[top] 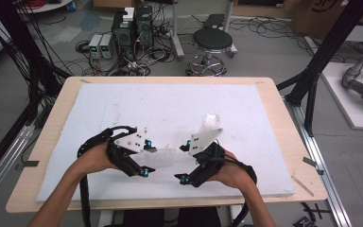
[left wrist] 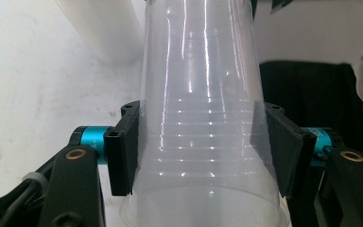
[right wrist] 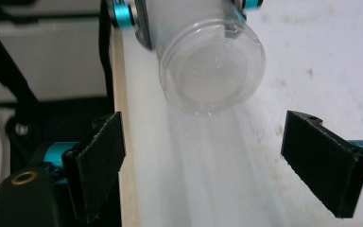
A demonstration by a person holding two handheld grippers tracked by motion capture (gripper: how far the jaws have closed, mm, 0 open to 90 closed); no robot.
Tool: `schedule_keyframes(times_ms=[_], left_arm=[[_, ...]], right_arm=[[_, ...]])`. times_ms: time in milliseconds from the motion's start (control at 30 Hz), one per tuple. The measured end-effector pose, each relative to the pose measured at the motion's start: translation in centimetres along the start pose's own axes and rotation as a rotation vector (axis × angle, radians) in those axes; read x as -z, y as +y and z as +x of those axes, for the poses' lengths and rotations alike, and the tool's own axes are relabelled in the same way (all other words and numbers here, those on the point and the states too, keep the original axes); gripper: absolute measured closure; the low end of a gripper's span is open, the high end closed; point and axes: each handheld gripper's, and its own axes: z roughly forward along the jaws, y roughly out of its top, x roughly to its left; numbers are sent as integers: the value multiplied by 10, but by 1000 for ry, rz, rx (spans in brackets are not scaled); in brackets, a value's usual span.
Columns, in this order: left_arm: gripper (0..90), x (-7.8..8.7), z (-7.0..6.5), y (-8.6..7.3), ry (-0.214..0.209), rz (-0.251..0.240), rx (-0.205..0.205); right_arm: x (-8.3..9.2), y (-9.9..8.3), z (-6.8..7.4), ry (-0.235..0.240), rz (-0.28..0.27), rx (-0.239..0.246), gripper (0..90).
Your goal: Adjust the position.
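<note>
- My left claw [left wrist: 201,151] is clenched on a clear plastic cup [left wrist: 203,118], its long axis running straight out between the jaws.
- My right claw [right wrist: 203,161] is released; the cup's closed base [right wrist: 211,71] hangs just ahead of its jaws, facing them.
- A second cup [top: 210,124] beyond the right claw is partly hidden; the pale tabletop [top: 123,104] swallows the cups' outlines.

A pale wooden surface [top: 274,101] topped with a white foam board [top: 170,109] stands on a grey concrete floor [top: 264,52]. Beyond it sit a round black stool [top: 211,40], two dark computer towers [top: 133,28] amid tangled cables, and black metal frame struts [top: 328,47]; what may be a grey robot arm [top: 361,82] lies at right.
</note>
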Motion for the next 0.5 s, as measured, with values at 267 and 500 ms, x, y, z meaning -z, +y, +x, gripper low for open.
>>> schedule_keyframes(times_ms=[267, 500], left_arm=[[373, -5, 1, 6, -11, 69, 3], [372, -14, 1, 12, -22, 75, -9]], right_arm=[[-3, 13, 0, -6, 119, 30, 147], [-10, 18, -1, 0, 144, 38, 147]])
